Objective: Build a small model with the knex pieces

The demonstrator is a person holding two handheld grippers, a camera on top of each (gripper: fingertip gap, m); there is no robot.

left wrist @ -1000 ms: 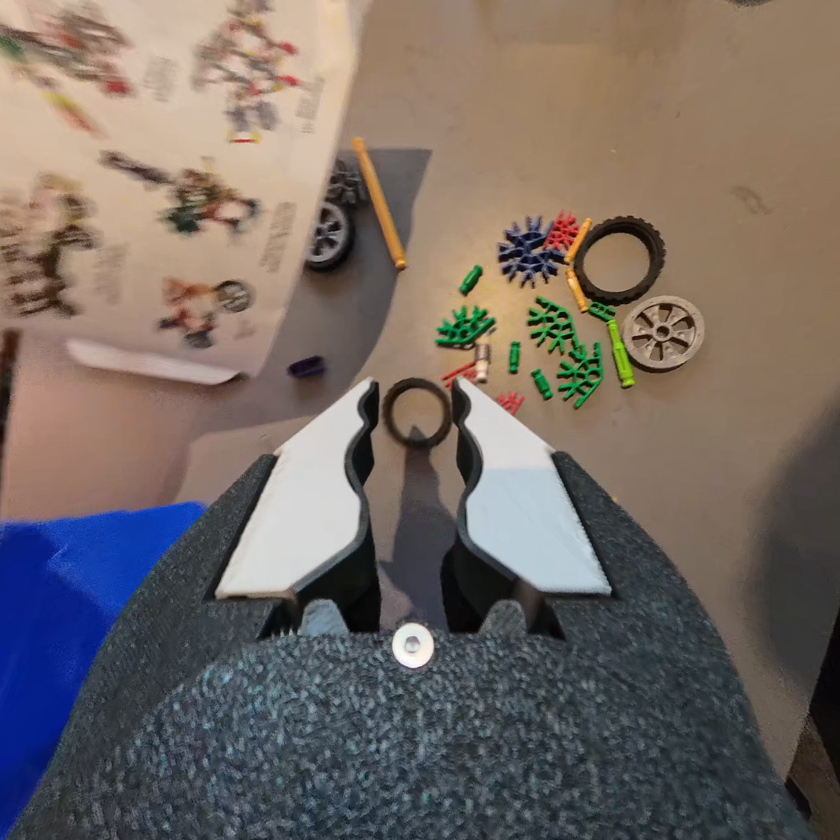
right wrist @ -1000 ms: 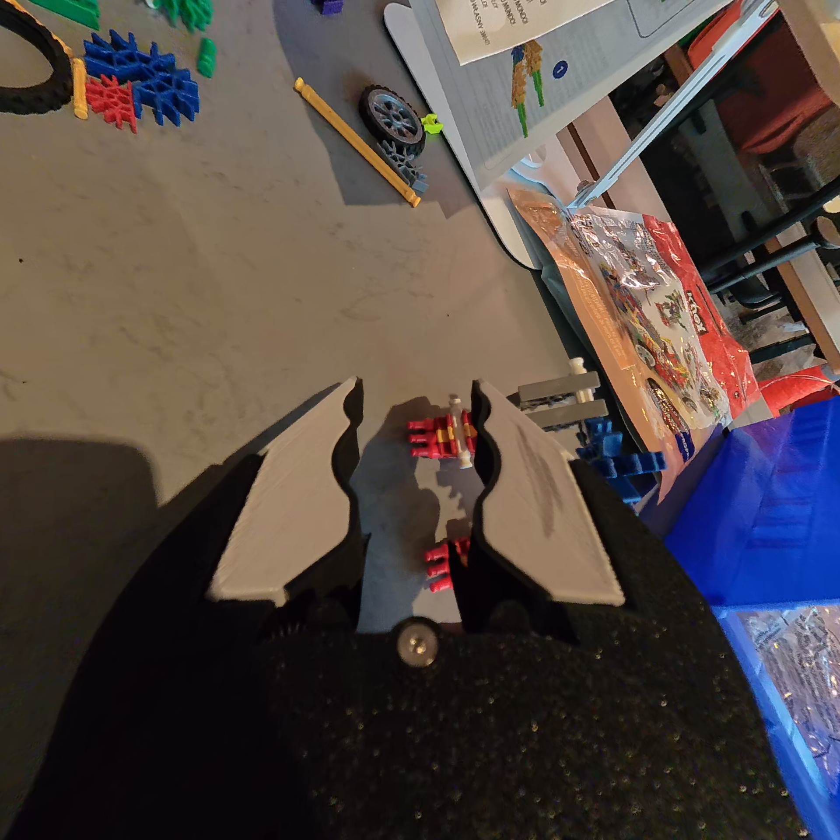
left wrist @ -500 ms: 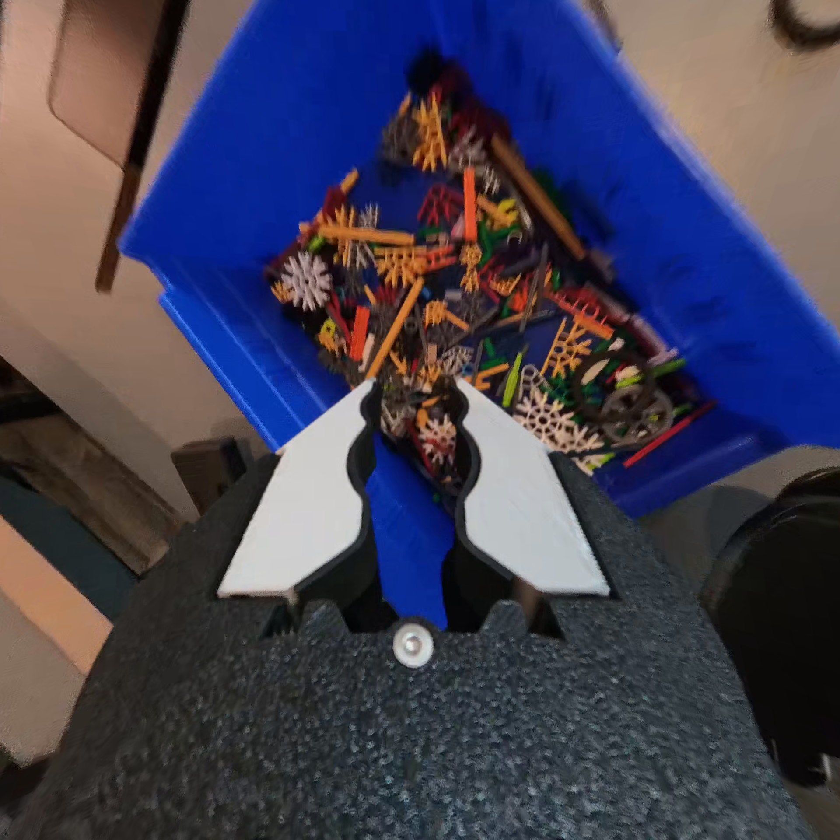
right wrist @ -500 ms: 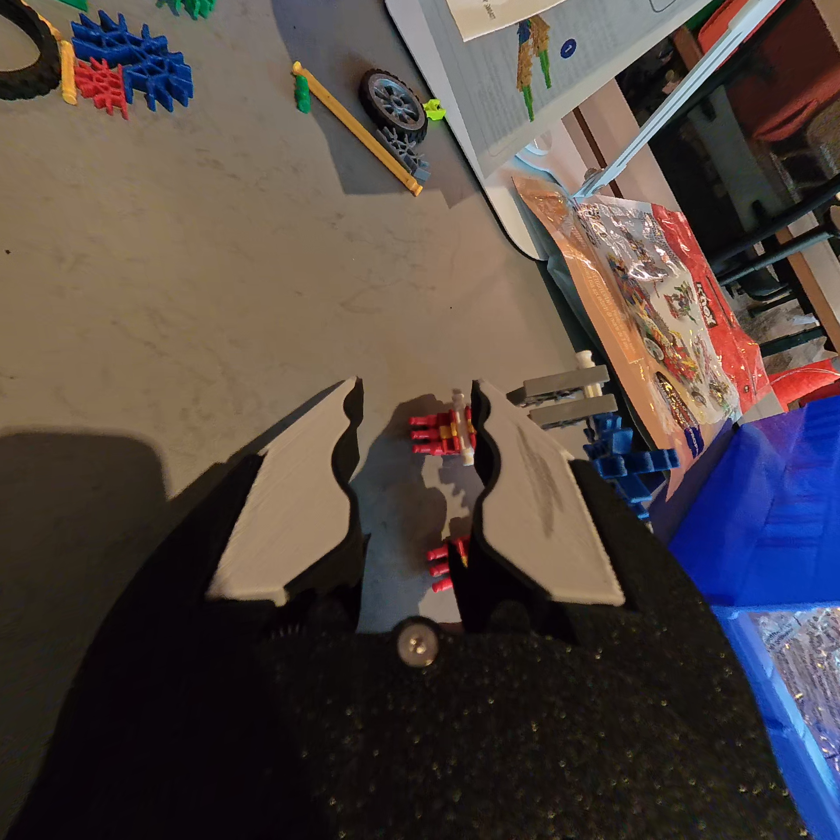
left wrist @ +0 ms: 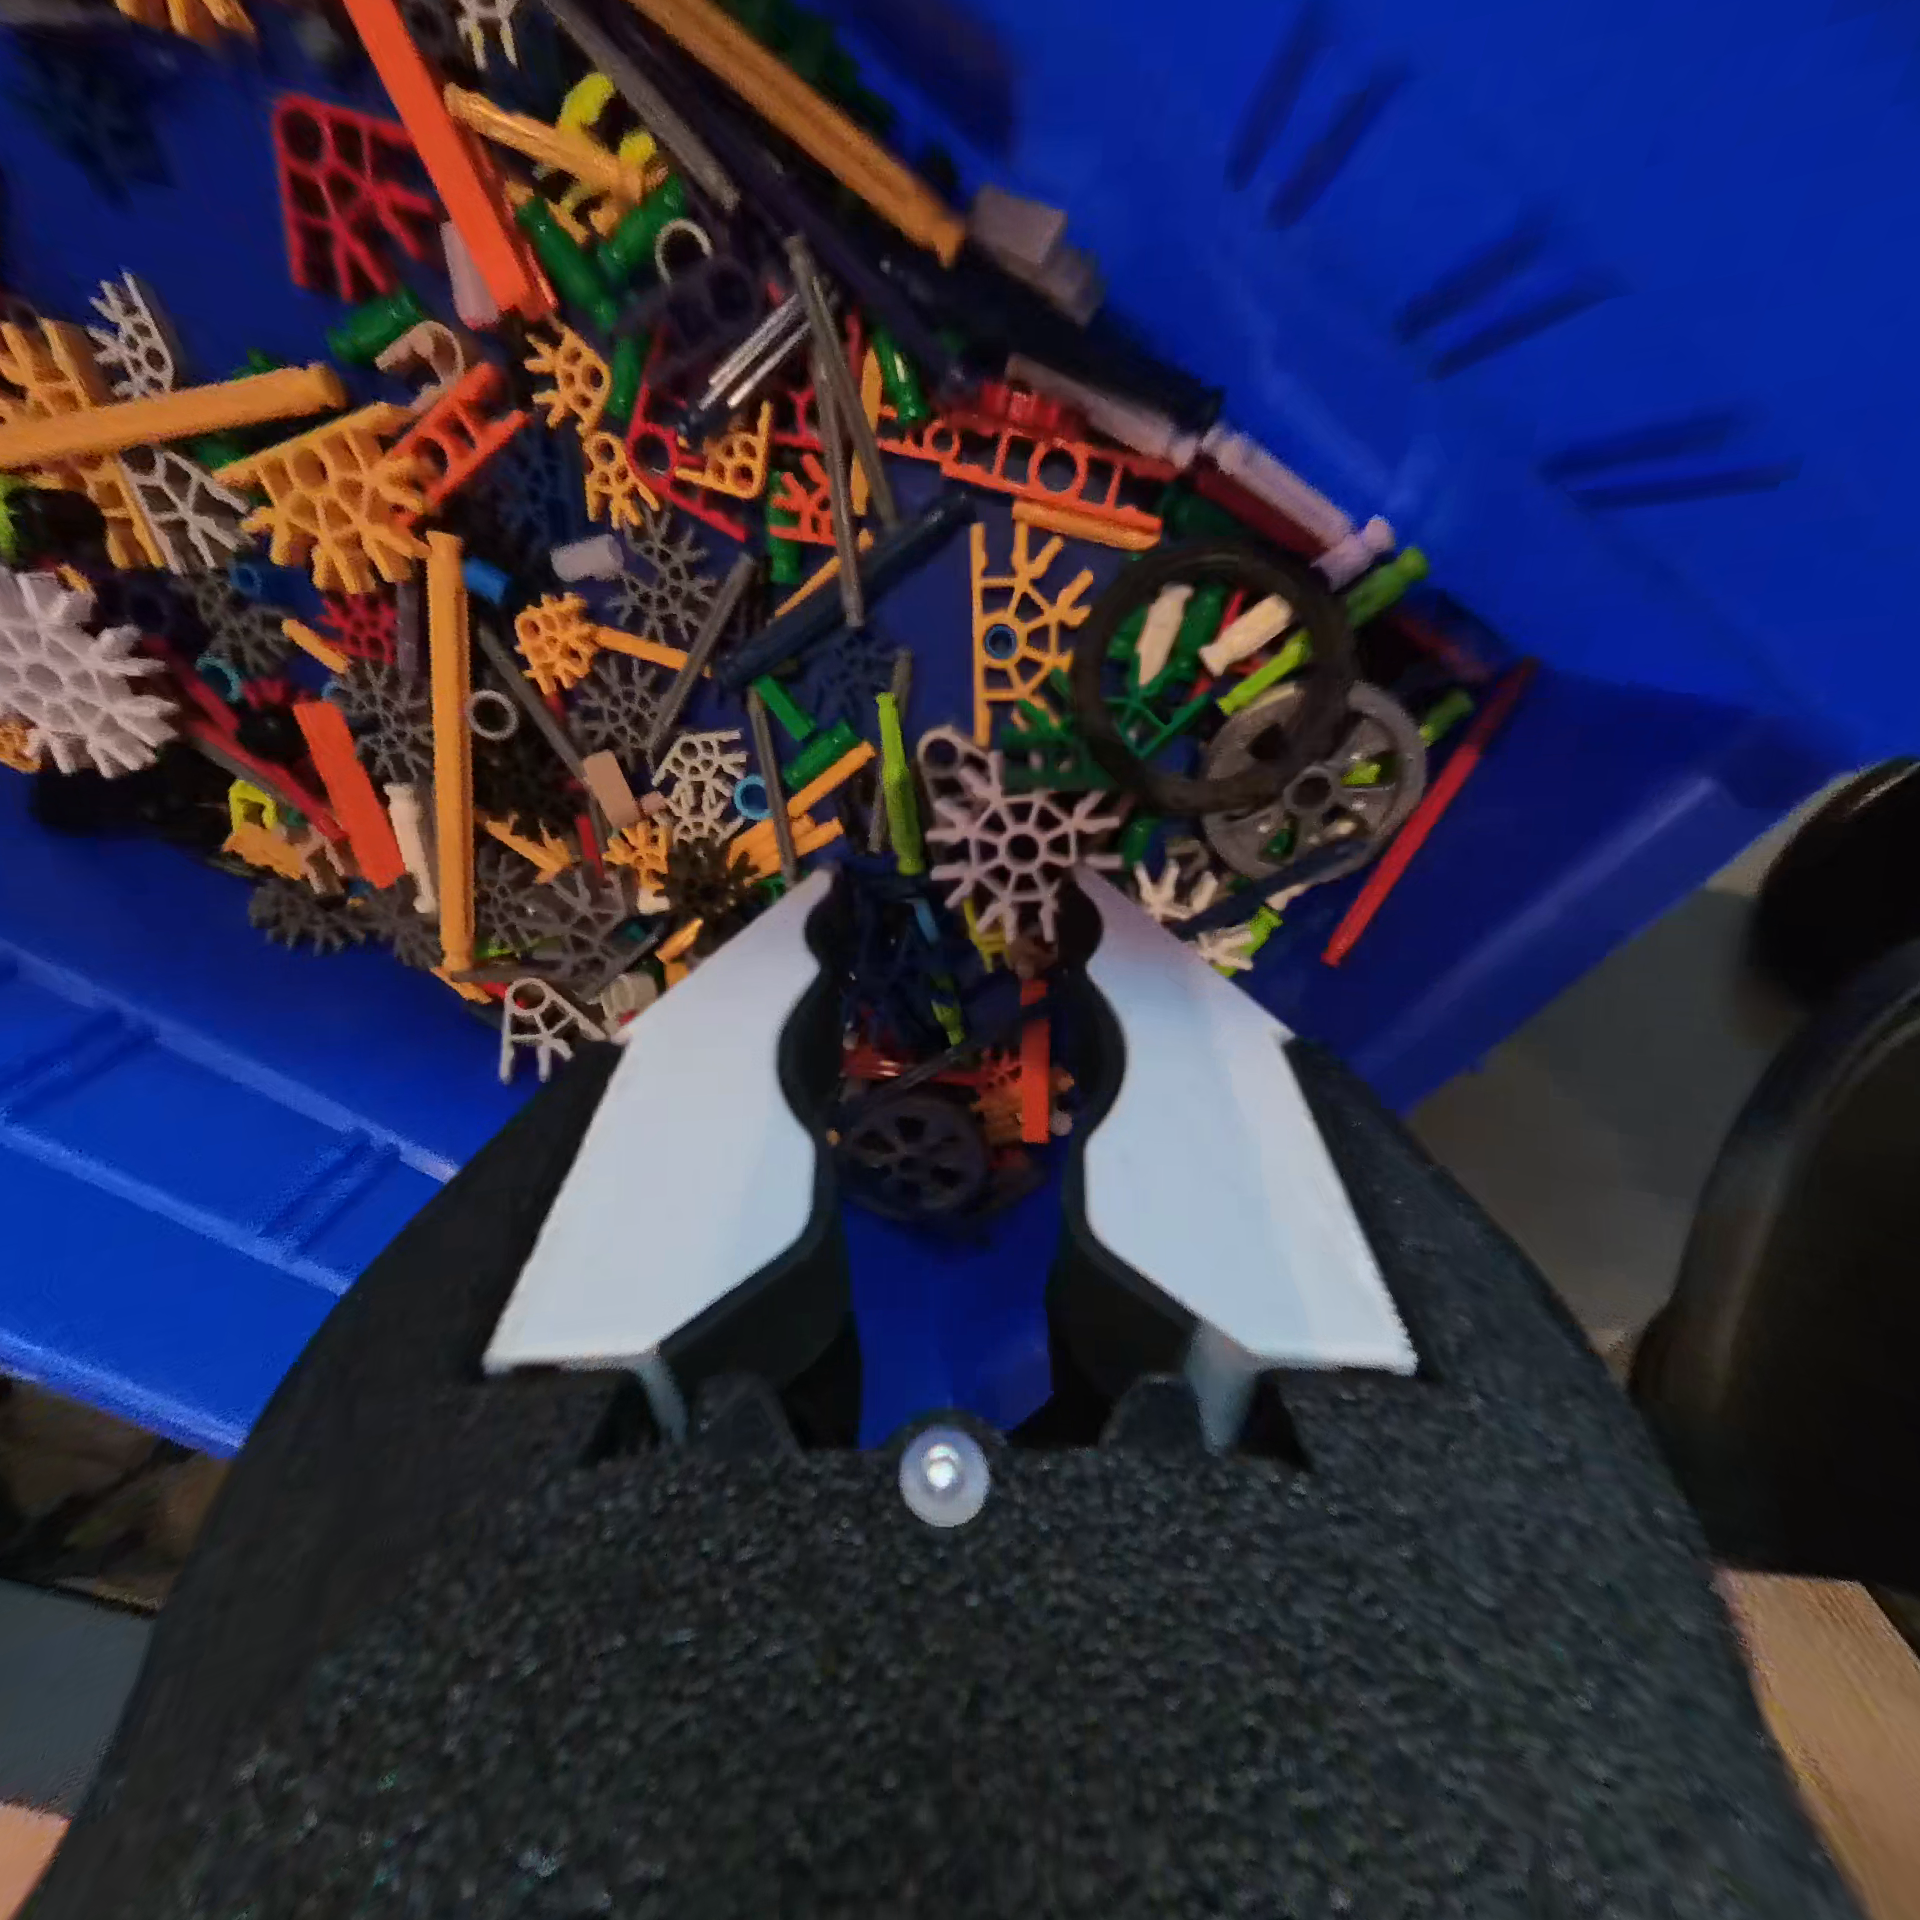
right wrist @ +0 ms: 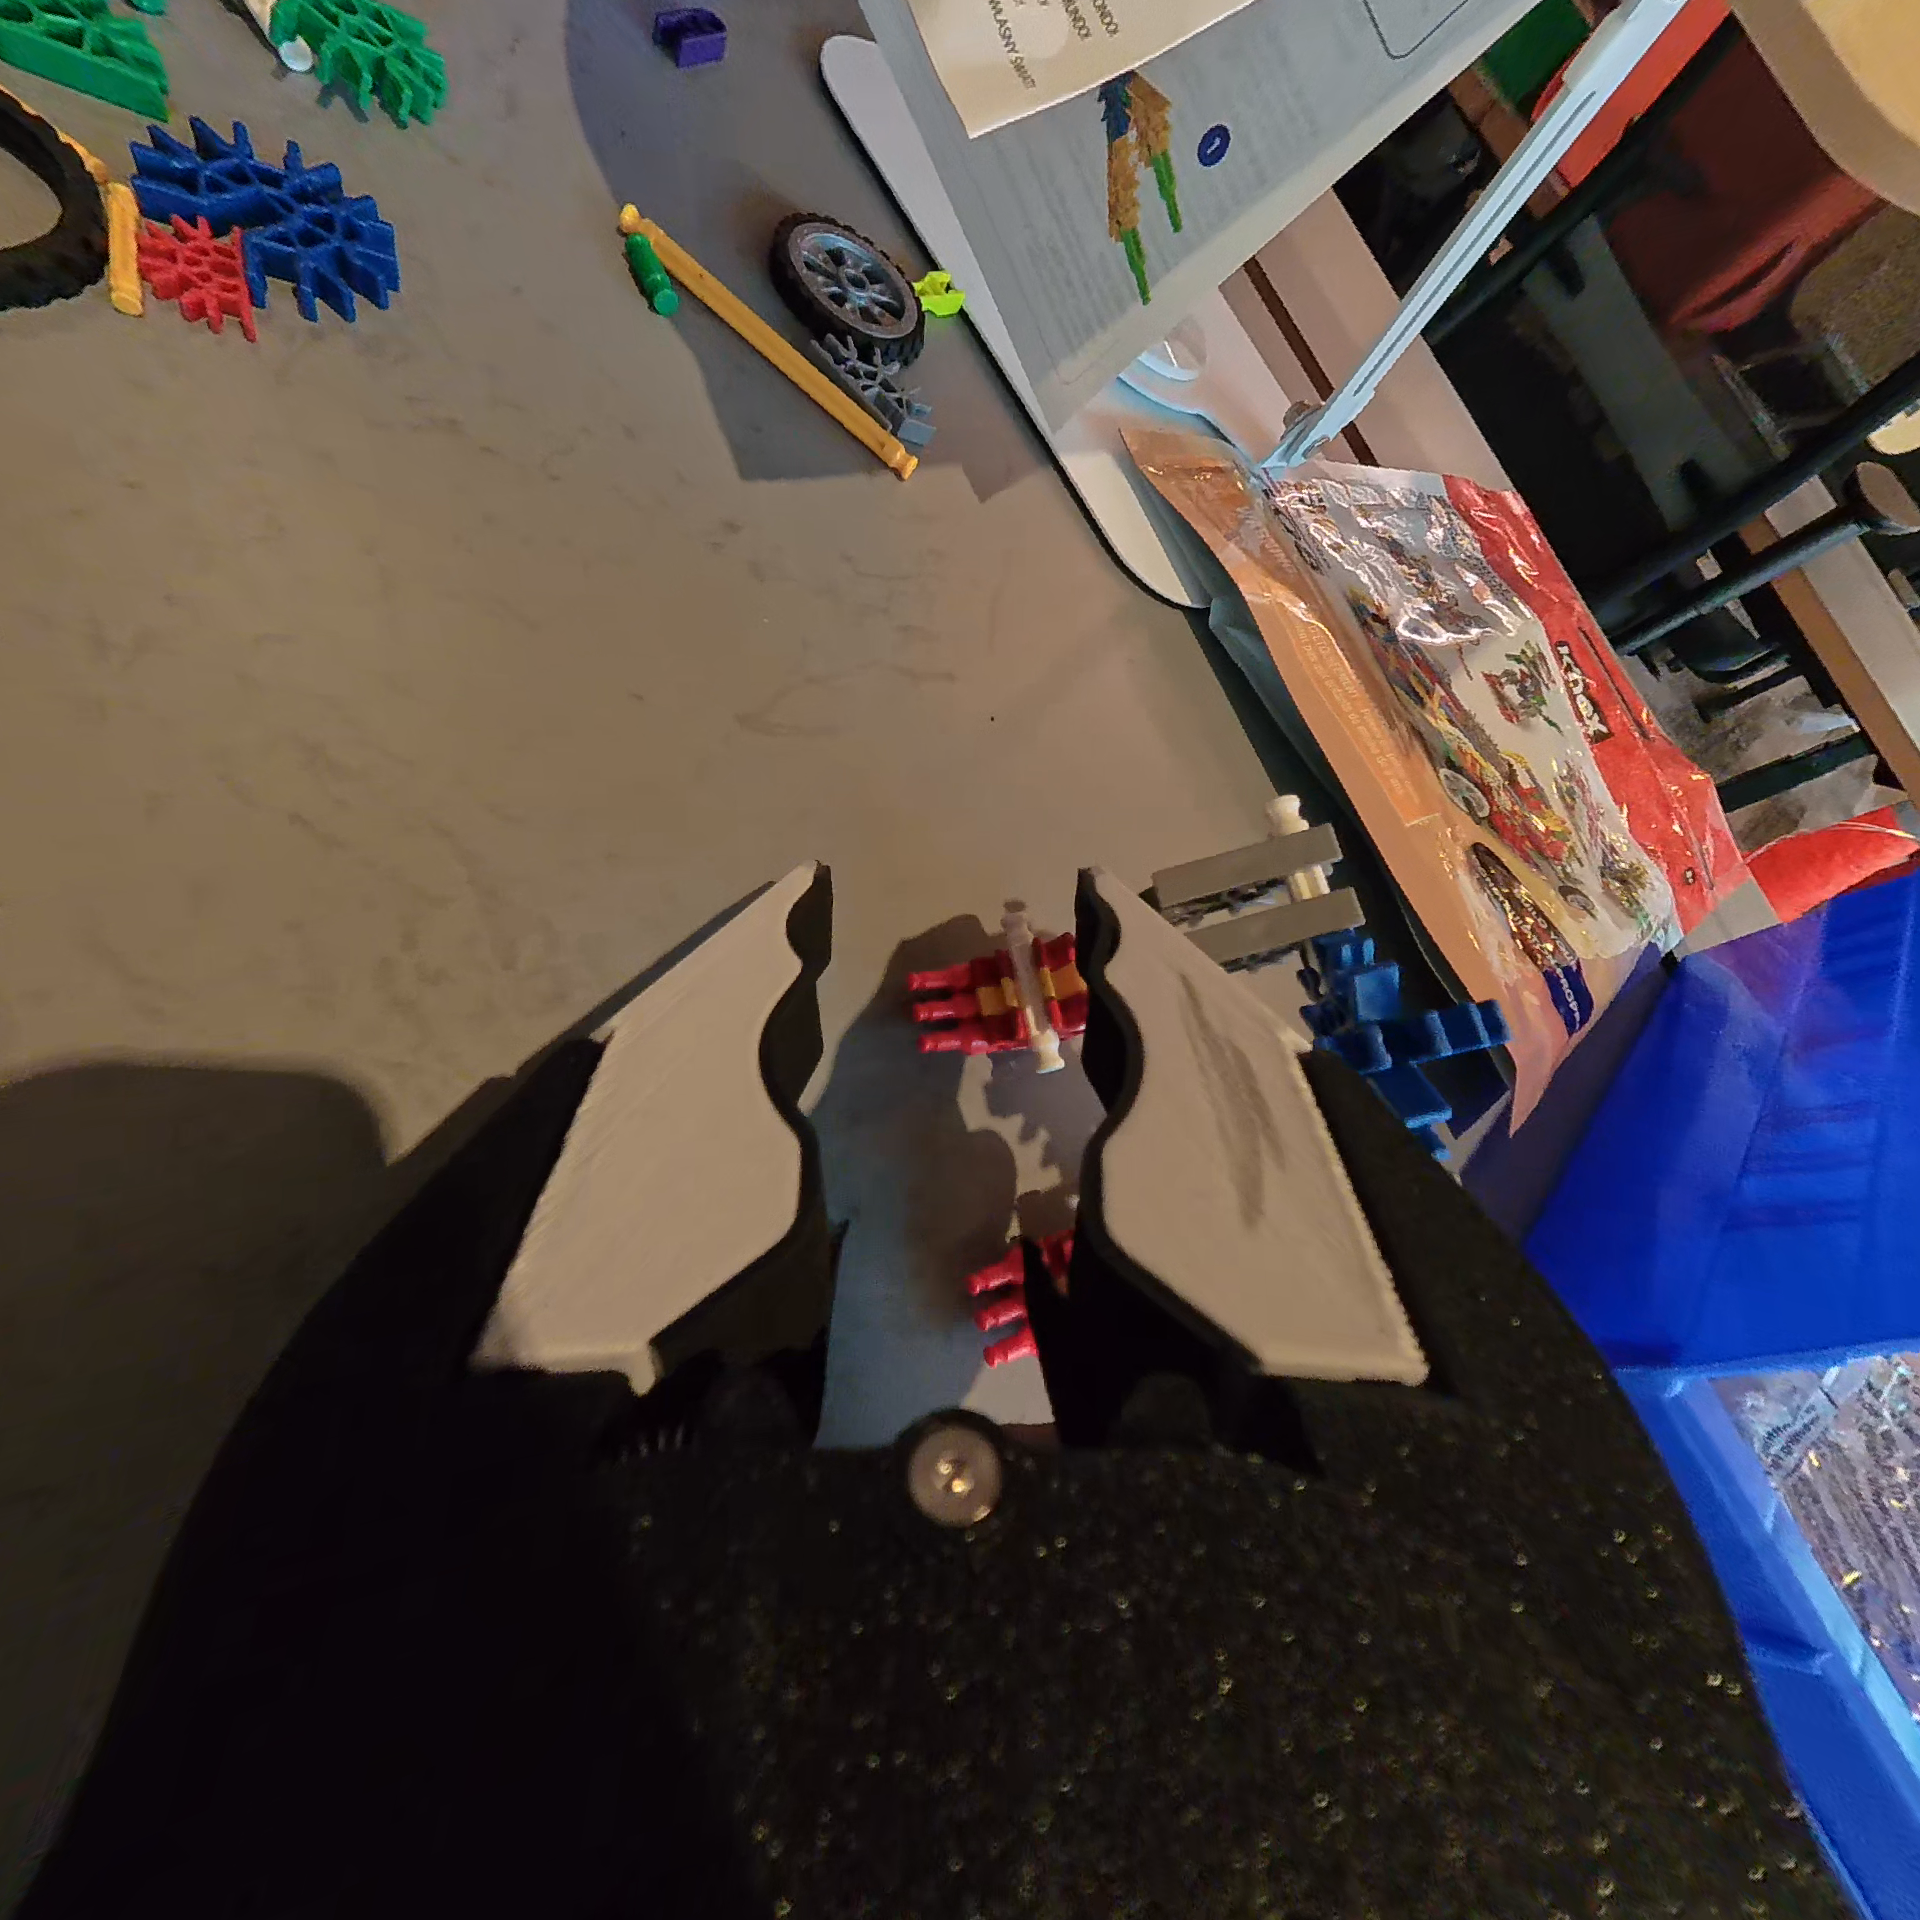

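Observation:
My left gripper (left wrist: 954,894) is open and empty, hovering over a blue bin (left wrist: 1558,312) full of mixed plastic construction pieces. A pale snowflake connector (left wrist: 1013,847) lies just past its tips, and a black tyre ring (left wrist: 1210,675) over a grey wheel hub (left wrist: 1320,790) lies to their right. My right gripper (right wrist: 951,883) is open and empty, low over the grey table (right wrist: 416,675). A small red, yellow and white piece assembly (right wrist: 1003,997) lies on the table between its fingers, close to the right one. A second red piece (right wrist: 1013,1309) lies nearer the gripper's base.
In the right wrist view: a grey and white assembly (right wrist: 1247,904) and blue connectors (right wrist: 1392,1039) right of the fingers, a printed plastic bag (right wrist: 1455,707), a blue bin (right wrist: 1766,1143), a yellow rod (right wrist: 769,343) beside a small wheel (right wrist: 847,286), blue, red and green connectors at top left (right wrist: 260,229), an instruction sheet (right wrist: 1091,156). Across from one pair of fingers to the other is roughly 50 centimetres. The right gripper is farther from the grey wheel hub (left wrist: 1320,790), some 45 centimetres, than the left, some 5 centimetres.
My left gripper swung from the table with the loose pieces and tyre ring over to the blue bin, then came closer down over its contents. My right gripper shifted only slightly.

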